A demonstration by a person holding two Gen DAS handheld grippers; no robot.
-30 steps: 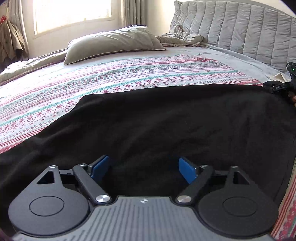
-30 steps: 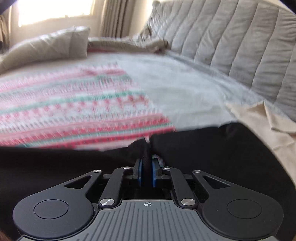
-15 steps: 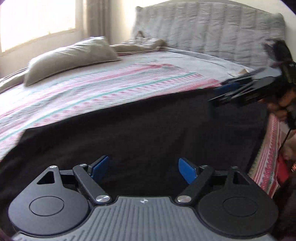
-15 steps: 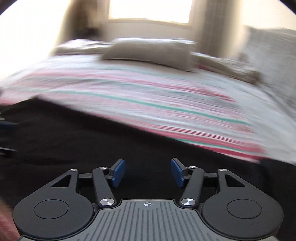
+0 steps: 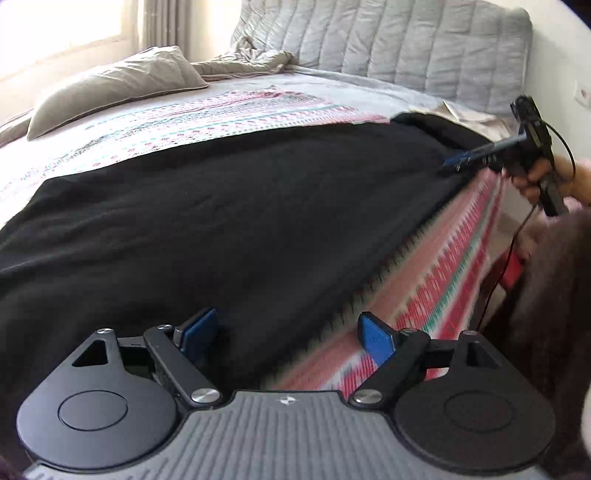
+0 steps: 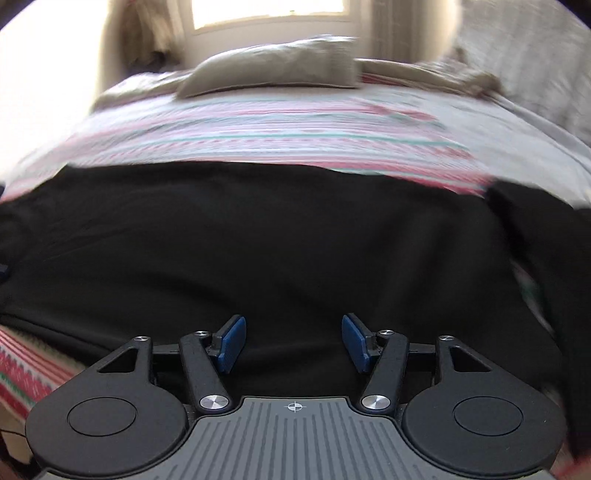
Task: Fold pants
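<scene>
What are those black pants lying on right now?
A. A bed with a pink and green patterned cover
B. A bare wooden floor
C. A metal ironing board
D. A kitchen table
A: the black pants are spread flat across the patterned cover of a bed, with a grey pillow behind them.

Left wrist view sits low at the bed's point(image 5: 258, 110) near edge, facing along it toward the headboard point(image 5: 388, 40). Right wrist view looks across the bed toward the window point(image 6: 269, 13). Both are close over the black pants point(image 5: 221, 221), sharing the pillow point(image 6: 273, 62).
</scene>
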